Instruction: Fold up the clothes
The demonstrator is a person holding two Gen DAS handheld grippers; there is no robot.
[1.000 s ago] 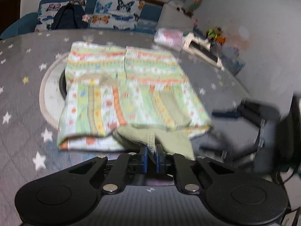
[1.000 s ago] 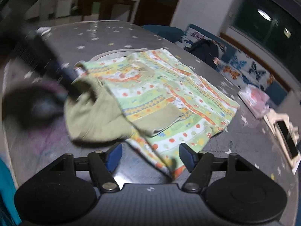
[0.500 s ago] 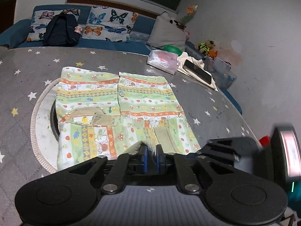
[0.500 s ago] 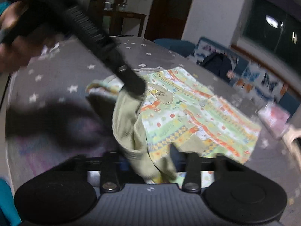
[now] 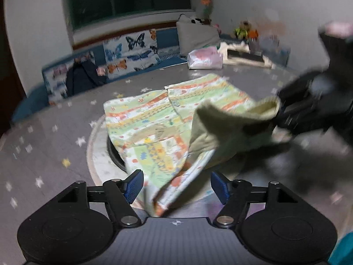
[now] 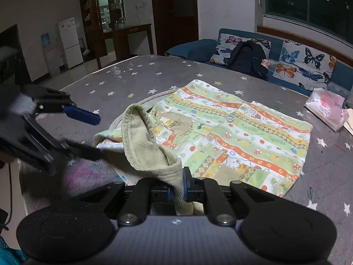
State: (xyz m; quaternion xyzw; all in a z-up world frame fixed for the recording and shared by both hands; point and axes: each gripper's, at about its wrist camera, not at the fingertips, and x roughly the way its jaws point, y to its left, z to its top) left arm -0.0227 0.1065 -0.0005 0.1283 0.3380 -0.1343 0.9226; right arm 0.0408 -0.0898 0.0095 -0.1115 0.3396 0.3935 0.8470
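Note:
A child's patterned shorts [image 6: 238, 132] in green, orange and white lie on the grey star-print table, with an olive ribbed waistband [image 6: 143, 145]. My right gripper [image 6: 176, 191] is shut on the waistband and lifts it off the table. In the left wrist view the shorts [image 5: 154, 119] lie ahead and the lifted waistband [image 5: 222, 128] hangs from the right gripper at the right. My left gripper [image 5: 176, 185] is open, its blue pads either side of the cloth's near edge. It also shows in the right wrist view [image 6: 88, 132], open, at the left.
A round trivet [image 5: 99, 159] lies under the shorts. A pink plastic bag [image 6: 326, 110] sits at the table's far edge. A sofa with butterfly cushions [image 6: 304, 61] and a dark backpack [image 6: 249, 57] stands behind the table.
My left gripper has opened and let go of the waistband. My right gripper has closed on the waistband and holds it up.

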